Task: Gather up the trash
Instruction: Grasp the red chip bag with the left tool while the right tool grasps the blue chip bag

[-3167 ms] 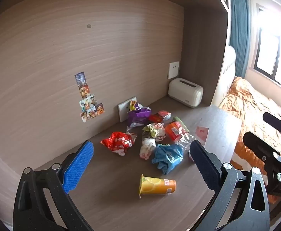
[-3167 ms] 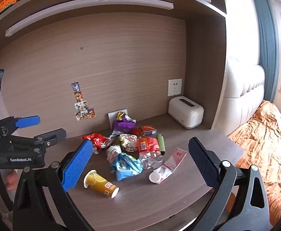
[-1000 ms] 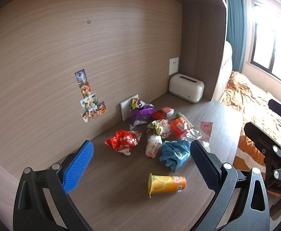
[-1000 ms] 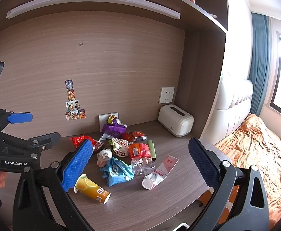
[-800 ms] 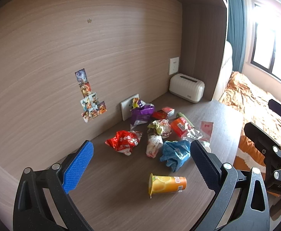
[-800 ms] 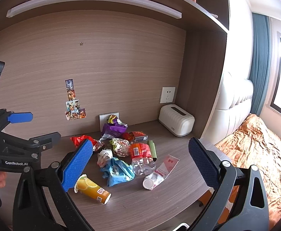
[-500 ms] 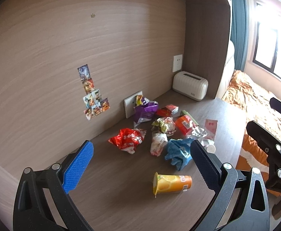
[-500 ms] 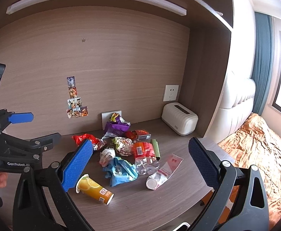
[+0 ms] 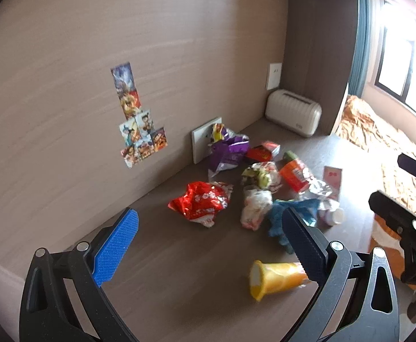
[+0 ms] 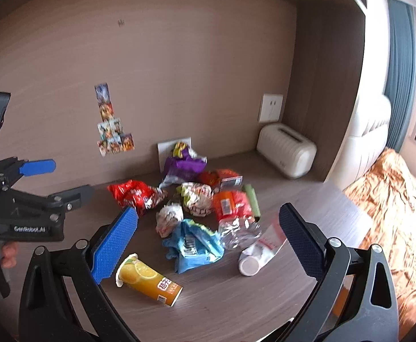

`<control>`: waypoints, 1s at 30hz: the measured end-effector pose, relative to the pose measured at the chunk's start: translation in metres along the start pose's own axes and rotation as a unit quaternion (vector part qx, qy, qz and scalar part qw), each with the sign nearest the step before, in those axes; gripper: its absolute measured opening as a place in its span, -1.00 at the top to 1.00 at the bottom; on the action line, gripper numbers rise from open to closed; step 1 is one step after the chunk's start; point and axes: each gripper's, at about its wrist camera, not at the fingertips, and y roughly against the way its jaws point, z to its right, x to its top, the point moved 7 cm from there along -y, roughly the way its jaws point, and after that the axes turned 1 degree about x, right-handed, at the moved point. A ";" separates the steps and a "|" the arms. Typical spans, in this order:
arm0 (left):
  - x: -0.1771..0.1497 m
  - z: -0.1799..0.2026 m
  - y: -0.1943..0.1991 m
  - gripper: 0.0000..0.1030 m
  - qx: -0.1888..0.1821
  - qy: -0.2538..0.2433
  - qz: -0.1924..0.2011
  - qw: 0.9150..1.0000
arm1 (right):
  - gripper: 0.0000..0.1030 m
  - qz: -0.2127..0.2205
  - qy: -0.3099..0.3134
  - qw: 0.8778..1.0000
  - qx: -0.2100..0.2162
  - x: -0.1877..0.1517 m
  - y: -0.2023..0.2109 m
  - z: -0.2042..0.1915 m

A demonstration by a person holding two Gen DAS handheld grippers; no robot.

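A heap of trash lies on the wooden desk [image 10: 236,307]: a red wrapper [image 9: 202,202] [image 10: 134,195], a purple bag [image 9: 228,154] [image 10: 183,166], a crumpled blue bag [image 10: 192,246] [image 9: 276,219], a clear crushed bottle [image 10: 238,230], a white tube [image 10: 258,252] and an orange cup [image 9: 276,278] [image 10: 148,280] lying on its side nearest me. My left gripper [image 9: 208,245] hangs open above the desk, short of the red wrapper. My right gripper [image 10: 208,239] is open too, held over the blue bag and the cup. Both hold nothing.
A cream toaster [image 10: 286,149] [image 9: 293,112] stands in the back right corner under a wall socket [image 10: 270,108]. Small picture stickers [image 9: 138,122] are on the back wall. A bed with an orange cover [image 10: 393,199] lies right of the desk edge. A shelf overhangs the desk.
Both grippers have tilted down and moved in closer to the trash heap, which now looks larger in both views. Nothing on the desk has moved. Both stay open.
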 end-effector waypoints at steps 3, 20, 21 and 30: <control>-0.002 -0.002 -0.028 -0.91 0.000 -0.018 -0.009 1.000 | -0.93 -0.025 -0.011 1.000 0.002 -0.010 -0.023 -0.002; -0.015 -0.005 -0.173 -0.91 -0.017 -0.108 -0.074 0.991 | -0.93 -0.170 -0.014 0.985 0.016 -0.070 -0.136 -0.016; -0.015 -0.006 -0.178 -0.90 -0.022 -0.106 -0.073 0.991 | -0.93 -0.178 -0.020 0.984 0.019 -0.073 -0.140 -0.015; -0.020 -0.002 -0.191 -0.33 -0.050 -0.085 -0.077 0.992 | -0.64 -0.186 -0.012 0.982 0.028 -0.080 -0.145 -0.018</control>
